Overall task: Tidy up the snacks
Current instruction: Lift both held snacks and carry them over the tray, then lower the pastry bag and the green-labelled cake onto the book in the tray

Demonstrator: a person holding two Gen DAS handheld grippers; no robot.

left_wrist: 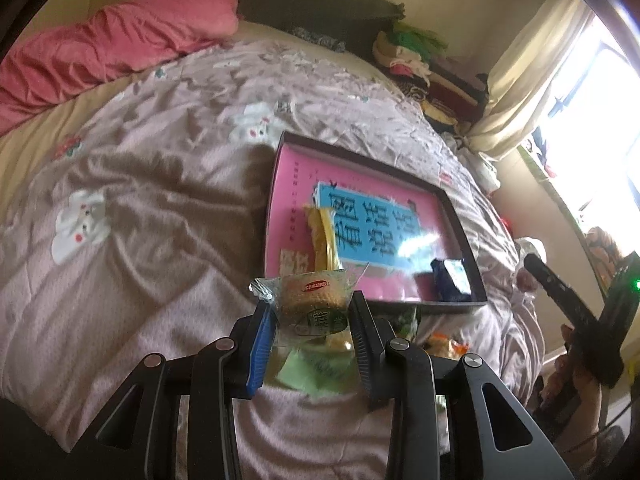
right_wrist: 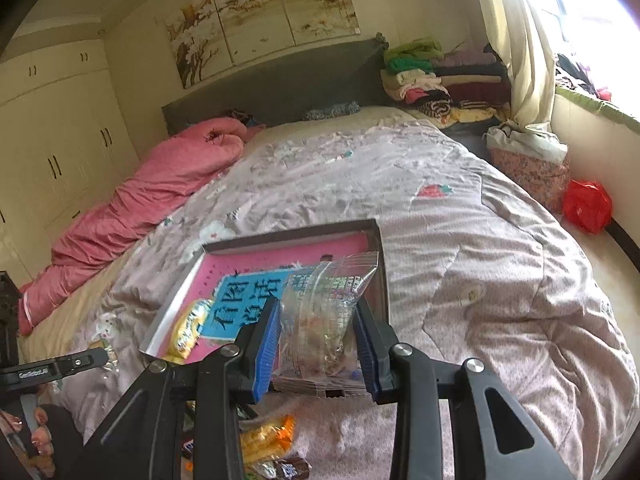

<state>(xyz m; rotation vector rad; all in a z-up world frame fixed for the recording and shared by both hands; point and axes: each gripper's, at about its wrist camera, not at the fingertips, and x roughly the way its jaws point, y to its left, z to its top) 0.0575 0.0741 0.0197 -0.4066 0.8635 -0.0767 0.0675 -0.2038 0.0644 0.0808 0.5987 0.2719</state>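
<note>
Wrapped cake [left_wrist: 314, 300] sits pinched in the left gripper [left_wrist: 312, 320], held up over the quilt [left_wrist: 140, 200] just short of the box [left_wrist: 460, 216] near edge. Clear snack bag [right_wrist: 328, 312] is clamped in the right gripper [right_wrist: 316, 340], hanging over the box's near right corner. Step looks like carry-to-box w/ both hands loaded. Next prob calls for moving each over the pink box floor, beside the yellow pack [left_wrist: 322, 236], then letting go.

Well beyond the fingers we see a rumpled pink blanket [right_wrist: 132, 196] along the bed's left side, a dark headboard [right_wrist: 280, 80] under a flower painting [right_wrist: 264, 12], folded clothes [right_wrist: 436, 76] stacked far right, and a red bag [right_wrist: 587, 206] on the floor
</note>
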